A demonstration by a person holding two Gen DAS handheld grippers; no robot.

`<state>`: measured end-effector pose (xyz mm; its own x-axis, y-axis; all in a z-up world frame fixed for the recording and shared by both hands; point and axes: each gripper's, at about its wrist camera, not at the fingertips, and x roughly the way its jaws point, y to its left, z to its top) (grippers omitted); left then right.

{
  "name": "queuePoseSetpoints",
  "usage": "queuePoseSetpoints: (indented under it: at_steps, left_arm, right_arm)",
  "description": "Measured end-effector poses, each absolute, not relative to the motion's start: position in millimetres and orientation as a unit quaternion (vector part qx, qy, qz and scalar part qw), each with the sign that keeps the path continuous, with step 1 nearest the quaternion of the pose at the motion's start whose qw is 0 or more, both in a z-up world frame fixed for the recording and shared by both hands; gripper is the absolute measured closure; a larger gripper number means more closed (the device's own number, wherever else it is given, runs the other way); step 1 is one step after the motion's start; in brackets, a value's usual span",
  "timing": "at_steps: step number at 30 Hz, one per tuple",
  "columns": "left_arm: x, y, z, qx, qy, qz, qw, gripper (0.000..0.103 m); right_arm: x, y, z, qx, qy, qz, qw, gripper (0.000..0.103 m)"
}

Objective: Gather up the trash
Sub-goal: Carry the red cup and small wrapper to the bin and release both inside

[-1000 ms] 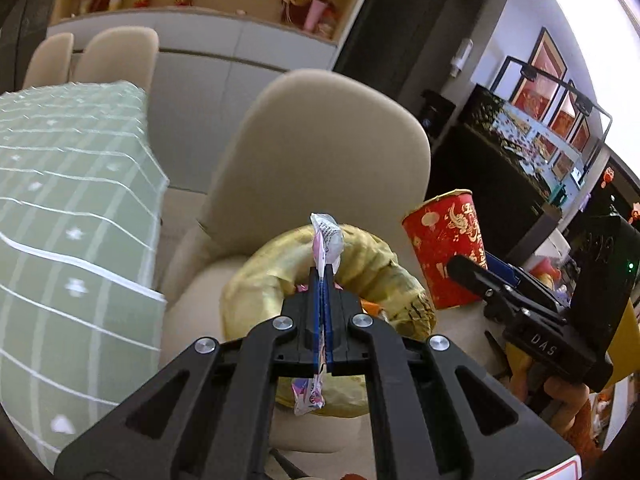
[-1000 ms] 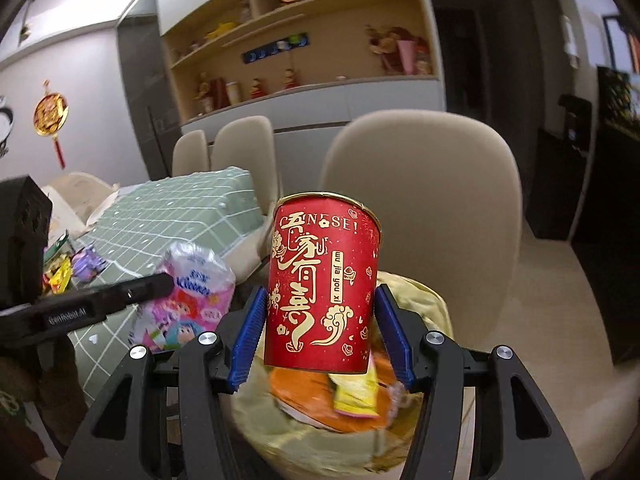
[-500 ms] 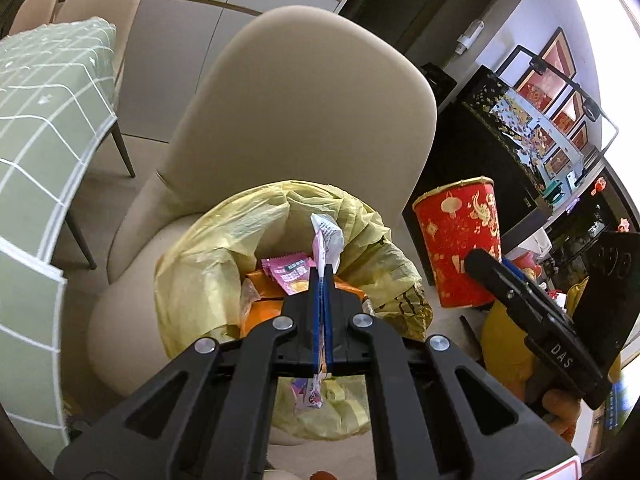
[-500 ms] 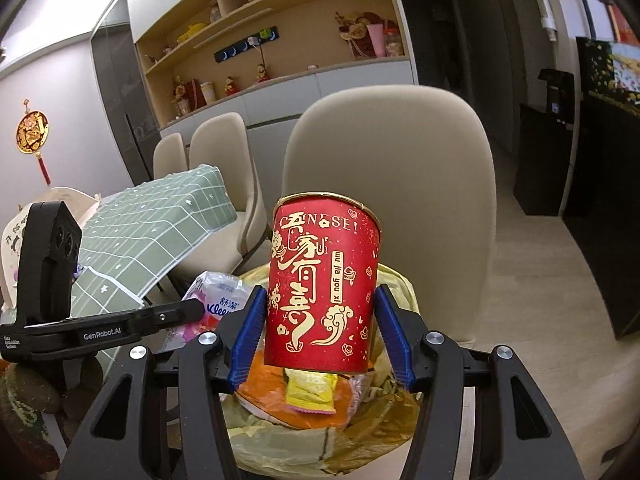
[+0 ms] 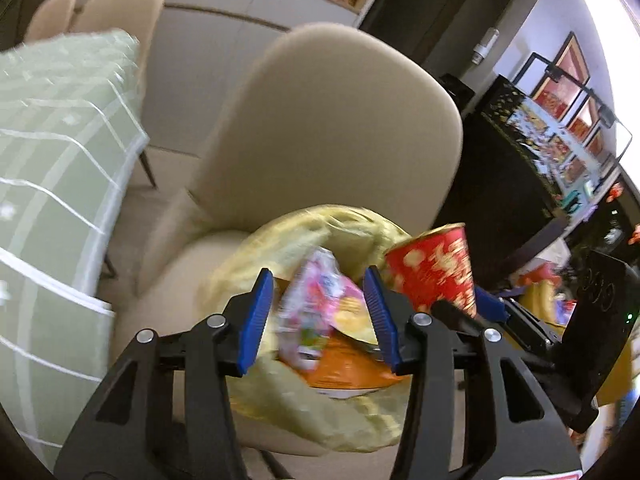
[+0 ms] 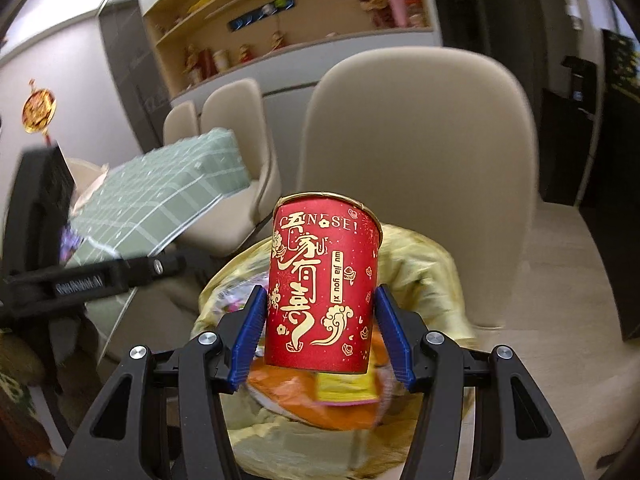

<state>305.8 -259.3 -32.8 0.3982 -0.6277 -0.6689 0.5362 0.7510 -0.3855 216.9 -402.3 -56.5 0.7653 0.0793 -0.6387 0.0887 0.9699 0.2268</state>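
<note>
A yellow trash bag (image 5: 280, 400) stands open on a beige chair seat, with orange and yellow wrappers inside. My left gripper (image 5: 318, 320) is open above the bag's mouth. A pink tissue packet (image 5: 316, 312) is blurred between its fingers, loose and dropping into the bag. My right gripper (image 6: 320, 332) is shut on a red paper cup (image 6: 322, 292) with gold lettering, held upright just above the bag (image 6: 420, 264). The cup also shows in the left wrist view (image 5: 434, 268), at the bag's right rim.
The beige chair (image 5: 332, 132) has a tall back behind the bag. A table with a green checked cloth (image 5: 44, 184) stands to the left, with more chairs beyond it. A dark cabinet (image 5: 500, 184) is on the right. Shelves line the far wall.
My left gripper has opened and let go of the pink packet, which now falls into the bag. My right gripper has brought the red cup closer over the bag.
</note>
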Motion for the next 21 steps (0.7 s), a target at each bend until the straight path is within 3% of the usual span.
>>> queuePoseSetpoints:
  at_steps: [10, 21]
  left_arm:
    - [299, -206, -10, -0.053, 0.411, -0.308, 0.856, 0.057]
    - [292, -157, 1, -0.071, 0.395, -0.297, 0.866, 0.048]
  right_arm:
    - [275, -369, -132, 0.048, 0.496, -0.012, 0.867, 0.051]
    - [263, -373, -119, 0.071, 0.487, -0.038, 0.87, 0.047]
